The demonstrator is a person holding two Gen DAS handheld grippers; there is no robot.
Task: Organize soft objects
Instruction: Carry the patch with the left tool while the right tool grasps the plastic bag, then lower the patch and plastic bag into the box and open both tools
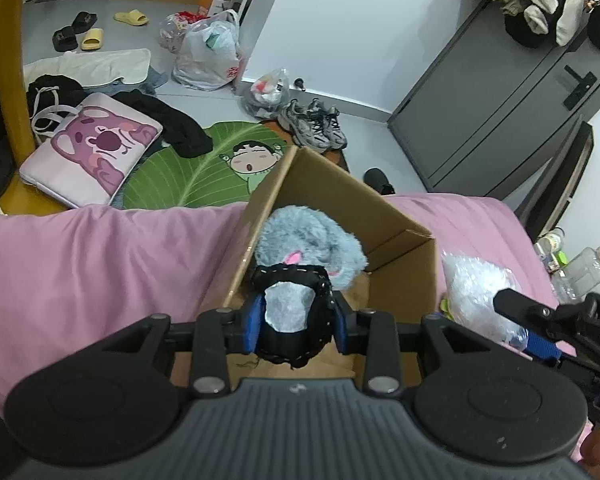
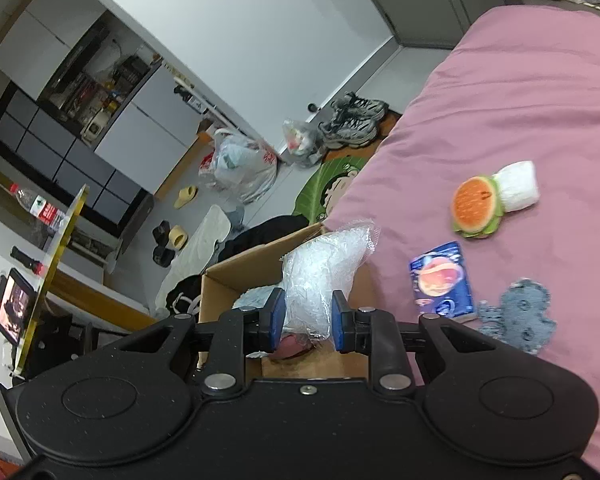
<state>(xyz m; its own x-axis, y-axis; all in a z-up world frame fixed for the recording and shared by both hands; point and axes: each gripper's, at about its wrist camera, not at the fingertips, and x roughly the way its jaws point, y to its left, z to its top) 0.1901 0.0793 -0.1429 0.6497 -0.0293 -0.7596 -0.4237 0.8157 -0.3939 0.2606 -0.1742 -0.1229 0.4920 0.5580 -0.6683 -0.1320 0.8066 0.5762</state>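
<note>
My left gripper (image 1: 298, 322) is shut on a black soft item with a pale grey patch (image 1: 290, 312), held over the open cardboard box (image 1: 396, 264) on the pink bed. A fluffy blue plush (image 1: 308, 242) lies inside the box. My right gripper (image 2: 306, 320) is shut on a clear plastic bag (image 2: 320, 272), held above the box's edge (image 2: 236, 268). This bag and the right gripper also show in the left wrist view (image 1: 476, 292). On the bed lie a burger plush (image 2: 476, 206), a white soft roll (image 2: 518, 186), a blue packet (image 2: 442, 278) and a grey-blue crochet piece (image 2: 524, 316).
The pink bedcover (image 1: 80, 264) spreads around the box. On the floor beyond are a green leaf rug (image 1: 188, 172), a pink bear bag (image 1: 92, 152), black clothes (image 1: 172, 124), sneakers (image 1: 316, 124), plastic bags (image 1: 208, 56) and slippers. A grey cabinet (image 1: 500, 92) stands right.
</note>
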